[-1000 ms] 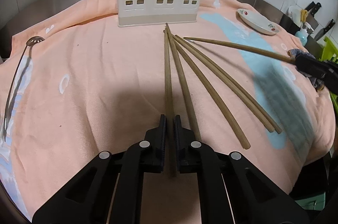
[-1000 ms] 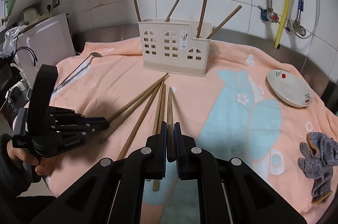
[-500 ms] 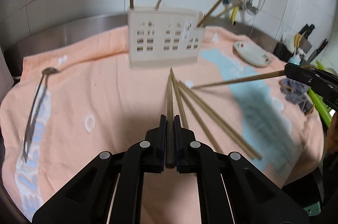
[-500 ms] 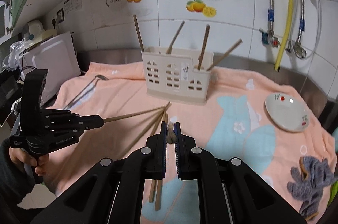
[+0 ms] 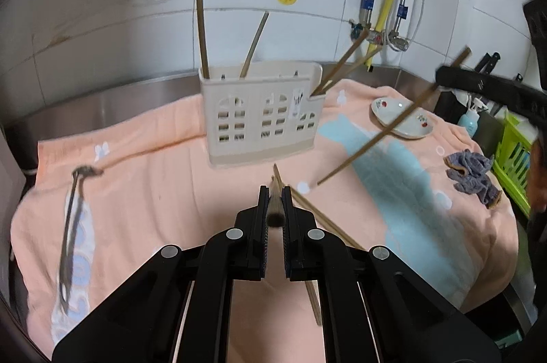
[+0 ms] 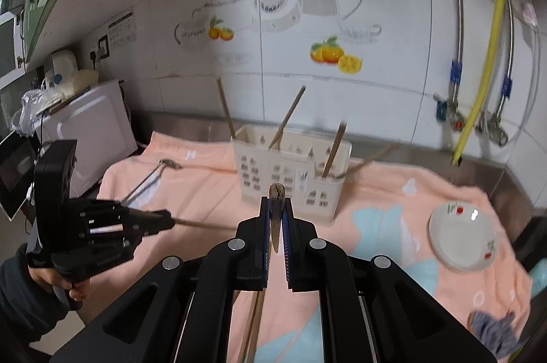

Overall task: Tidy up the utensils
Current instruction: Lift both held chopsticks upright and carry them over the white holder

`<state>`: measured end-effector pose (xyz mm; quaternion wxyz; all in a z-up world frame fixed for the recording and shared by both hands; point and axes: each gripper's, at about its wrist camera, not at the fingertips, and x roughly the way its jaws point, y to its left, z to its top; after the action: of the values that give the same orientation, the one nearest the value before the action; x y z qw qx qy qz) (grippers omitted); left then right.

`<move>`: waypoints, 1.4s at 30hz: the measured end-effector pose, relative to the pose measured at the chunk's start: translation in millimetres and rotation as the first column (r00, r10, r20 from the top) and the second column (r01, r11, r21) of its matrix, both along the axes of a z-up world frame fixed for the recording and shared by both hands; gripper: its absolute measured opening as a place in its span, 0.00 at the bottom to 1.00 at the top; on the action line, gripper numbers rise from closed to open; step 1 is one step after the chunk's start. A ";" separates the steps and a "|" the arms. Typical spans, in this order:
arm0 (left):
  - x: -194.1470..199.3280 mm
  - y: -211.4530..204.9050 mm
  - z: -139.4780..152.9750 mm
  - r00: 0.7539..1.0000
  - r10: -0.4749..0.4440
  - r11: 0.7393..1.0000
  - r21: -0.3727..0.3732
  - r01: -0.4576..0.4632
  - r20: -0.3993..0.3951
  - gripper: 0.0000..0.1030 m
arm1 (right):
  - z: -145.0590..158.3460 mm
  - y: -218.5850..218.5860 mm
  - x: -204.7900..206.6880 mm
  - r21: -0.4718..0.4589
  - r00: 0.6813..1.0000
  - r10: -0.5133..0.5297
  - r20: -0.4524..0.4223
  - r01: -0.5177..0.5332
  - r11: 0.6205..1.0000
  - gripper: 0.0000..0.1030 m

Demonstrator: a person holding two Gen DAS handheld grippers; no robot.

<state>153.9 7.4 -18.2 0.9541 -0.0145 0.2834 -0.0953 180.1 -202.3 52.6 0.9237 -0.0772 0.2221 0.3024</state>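
A cream utensil holder (image 5: 261,113) with window cut-outs stands on the peach towel and holds several upright chopsticks; it also shows in the right wrist view (image 6: 290,171). My left gripper (image 5: 274,195) is shut on a wooden chopstick (image 5: 275,209), lifted and pointing at the holder. My right gripper (image 6: 276,204) is shut on another chopstick (image 6: 276,192), seen end-on; in the left wrist view that chopstick (image 5: 379,137) hangs slanted in the air at right. Loose chopsticks (image 5: 314,219) lie on the towel under my left gripper.
A long metal ladle (image 5: 73,226) lies at the towel's left edge. A small white dish (image 5: 403,120) and a grey cloth (image 5: 473,171) lie at right, a green basket (image 5: 516,151) beyond. Tiled wall with pipes behind; a white appliance (image 6: 85,127) at far left.
Both grippers have lifted their chopsticks off the towel and tilted up toward the holder. The right one's chopstick now hangs high in the air.
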 end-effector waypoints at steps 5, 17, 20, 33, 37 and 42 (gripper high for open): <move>10.9 3.0 17.9 1.000 -0.017 1.000 -0.001 0.017 0.021 0.06 | 42.1 0.3 22.8 0.028 1.000 -0.001 0.031 0.000 1.000 0.07; 29.3 13.1 54.1 0.998 -0.027 1.000 -0.002 0.027 0.058 0.06 | 91.1 17.1 62.9 -0.022 0.994 -0.056 0.099 0.058 0.998 0.07; 27.6 13.4 68.8 0.996 -0.034 0.999 0.008 0.033 0.087 0.06 | 89.5 15.5 68.8 -0.009 0.993 -0.066 0.097 0.067 0.998 0.07; 29.4 10.7 158.8 0.963 -0.042 0.998 0.054 0.029 0.264 0.06 | 85.6 14.2 98.1 0.024 0.993 -0.094 0.075 0.093 0.995 0.07; 38.0 10.8 178.8 0.952 -0.028 0.999 0.048 0.014 0.304 0.06 | 69.5 21.0 111.9 -0.008 0.995 -0.094 0.038 0.094 0.995 0.07; 58.4 12.4 183.8 0.946 0.017 0.998 0.049 -0.034 0.323 0.06 | 51.3 24.0 122.8 -0.037 0.995 -0.099 0.006 0.099 0.994 0.07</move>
<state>212.3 19.8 165.6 0.9888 0.0233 0.1259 -0.0763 302.9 -178.3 104.0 0.9365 -0.0838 0.2293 0.2518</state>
